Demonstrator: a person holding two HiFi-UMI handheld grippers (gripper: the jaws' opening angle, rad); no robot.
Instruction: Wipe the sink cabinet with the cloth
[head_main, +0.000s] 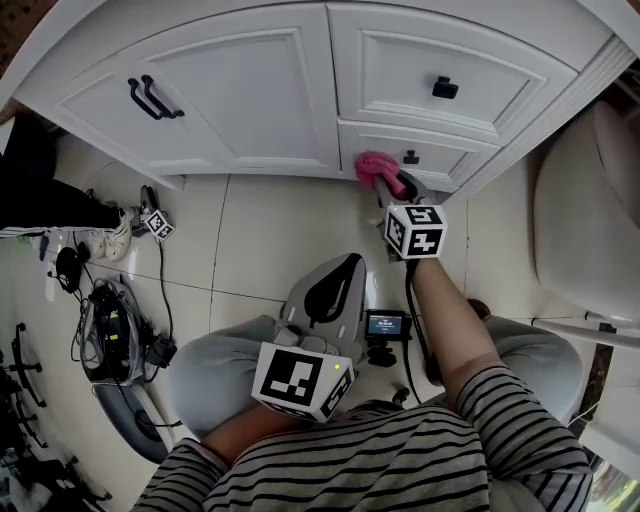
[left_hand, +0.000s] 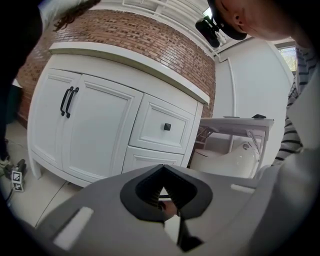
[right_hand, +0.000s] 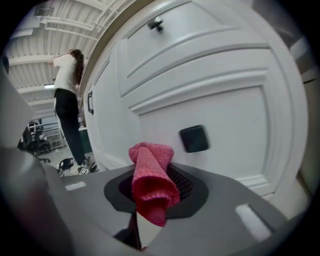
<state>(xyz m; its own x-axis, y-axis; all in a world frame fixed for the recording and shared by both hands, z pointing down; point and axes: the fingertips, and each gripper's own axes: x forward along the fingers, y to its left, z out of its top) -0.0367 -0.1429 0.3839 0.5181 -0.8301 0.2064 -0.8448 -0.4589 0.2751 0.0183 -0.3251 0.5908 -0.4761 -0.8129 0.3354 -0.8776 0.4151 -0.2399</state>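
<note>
The white sink cabinet (head_main: 250, 100) fills the top of the head view, with two doors on the left and two drawers on the right. My right gripper (head_main: 388, 185) is shut on a pink cloth (head_main: 372, 168) and holds it against the lower drawer, just left of that drawer's black knob (head_main: 411, 157). In the right gripper view the cloth (right_hand: 150, 172) bunches out of the jaws, close to the knob (right_hand: 194, 138). My left gripper (head_main: 335, 290) rests over my lap, shut and empty, pointing at the cabinet (left_hand: 100, 130).
A white bathtub (head_main: 585, 210) stands right of the cabinet. A bag with cables (head_main: 110, 330), shoes and a marker cube (head_main: 158, 224) lie on the tiled floor at left. A small screen device (head_main: 386, 323) sits by my knees. A person (right_hand: 67, 100) stands far left.
</note>
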